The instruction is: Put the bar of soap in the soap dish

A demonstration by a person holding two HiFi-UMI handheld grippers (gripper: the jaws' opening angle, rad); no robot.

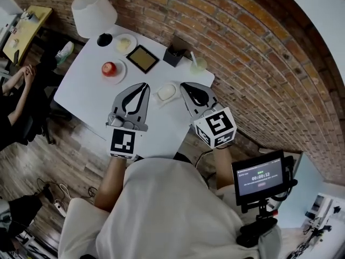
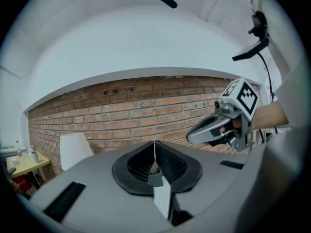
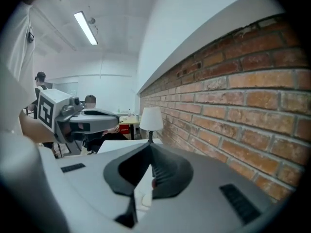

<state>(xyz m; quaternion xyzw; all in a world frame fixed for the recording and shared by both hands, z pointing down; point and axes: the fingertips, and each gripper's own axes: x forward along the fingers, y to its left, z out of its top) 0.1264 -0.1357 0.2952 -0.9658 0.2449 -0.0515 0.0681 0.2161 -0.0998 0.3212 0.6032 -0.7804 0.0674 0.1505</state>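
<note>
In the head view a cream bar of soap (image 1: 167, 91) lies in a white soap dish (image 1: 158, 97) on the white table (image 1: 86, 88). My left gripper (image 1: 144, 85) hovers just left of the dish, its tips touching and nothing between them. My right gripper (image 1: 185, 84) hangs just right of the dish, also shut and empty. In the left gripper view the left gripper (image 2: 154, 142) points level at the brick wall, with the right gripper (image 2: 219, 126) off to its right. In the right gripper view the right gripper (image 3: 150, 145) is closed, and the left gripper (image 3: 99, 114) shows to its left.
On the table behind the dish stand a white lamp (image 1: 94, 12), a plate with a red apple (image 1: 109, 68), another small plate (image 1: 125, 43), a dark square tablet (image 1: 142, 58), a black box (image 1: 174, 54) and a pale green cup (image 1: 198, 65). The brick wall (image 1: 259, 63) runs along the right.
</note>
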